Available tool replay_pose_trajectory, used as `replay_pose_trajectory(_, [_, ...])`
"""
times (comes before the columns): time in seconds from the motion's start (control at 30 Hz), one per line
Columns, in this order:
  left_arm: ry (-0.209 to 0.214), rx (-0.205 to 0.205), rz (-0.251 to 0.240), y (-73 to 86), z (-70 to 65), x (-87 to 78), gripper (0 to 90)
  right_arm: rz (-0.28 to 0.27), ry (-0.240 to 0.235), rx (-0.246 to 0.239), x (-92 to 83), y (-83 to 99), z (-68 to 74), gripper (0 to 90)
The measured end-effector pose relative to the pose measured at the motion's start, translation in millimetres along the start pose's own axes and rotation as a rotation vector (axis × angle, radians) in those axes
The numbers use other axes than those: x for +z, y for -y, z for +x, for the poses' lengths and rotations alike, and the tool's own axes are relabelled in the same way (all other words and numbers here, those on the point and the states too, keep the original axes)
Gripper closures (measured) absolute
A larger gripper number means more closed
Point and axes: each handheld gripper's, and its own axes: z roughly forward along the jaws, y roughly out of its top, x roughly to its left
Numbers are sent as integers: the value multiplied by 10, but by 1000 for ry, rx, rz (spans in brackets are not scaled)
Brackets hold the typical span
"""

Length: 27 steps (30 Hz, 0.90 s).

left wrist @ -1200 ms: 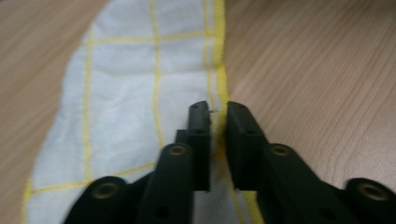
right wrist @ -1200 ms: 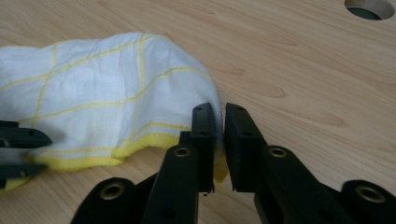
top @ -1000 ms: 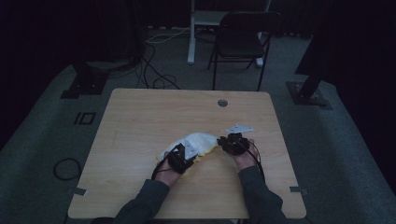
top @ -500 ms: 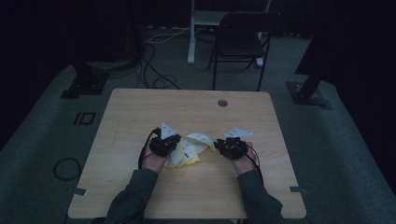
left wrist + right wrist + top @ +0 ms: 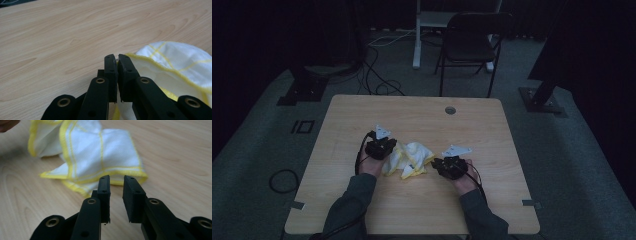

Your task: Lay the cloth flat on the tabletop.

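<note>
Presently catalogued, one wooden table [image 5: 362, 120], light grain, set on a dark floor.

Item: cloth [image 5: 412, 157], white with yellow border and yellow grid lines, crumpled in a loose heap just below the table's centre, between the two grippers.

Item: left gripper [image 5: 384, 150], at nine o'clock of the cloth, grey plate on top. Its own view shows the jaws pressed nearly together on the cloth's yellow hem [image 5: 140, 58], pinching that edge; the cloth bulges away toward three o'clock.

Item: right gripper [image 5: 439, 164], at four o'clock of the cloth. Its jaws stand a narrow gap apart, nothing between them, tips just short of the nearest folded corner [image 5: 100, 160] at twelve o'clock.

Background: folding chair [image 5: 472, 45], floor cables.
</note>
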Motion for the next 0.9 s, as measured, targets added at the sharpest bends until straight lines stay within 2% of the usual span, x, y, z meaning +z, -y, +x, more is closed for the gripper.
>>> replay_pose_trajectory(0.3, [-9,-23,8,-13,88,52,868,31,-58,-51,172,13,233,768])
replay_pose_trajectory(0.5, [-13,-38,12,-12,134,77,868,41,-62,-66,263,-10,298,727])
replay_pose_trajectory(0.63, [-14,-48,17,-1,167,98,868,42,-48,-75,339,-66,323,626])
replay_pose_trajectory(0.77, [-21,-61,20,10,203,106,868,65,-37,-78,393,-65,326,601])
replay_pose_trajectory(0.83, [-24,-64,23,15,226,105,868,80,-26,-82,422,-50,328,620])
replay_pose_trajectory(0.9, [-28,-73,22,22,247,105,869,93,-6,-83,432,-47,320,716])
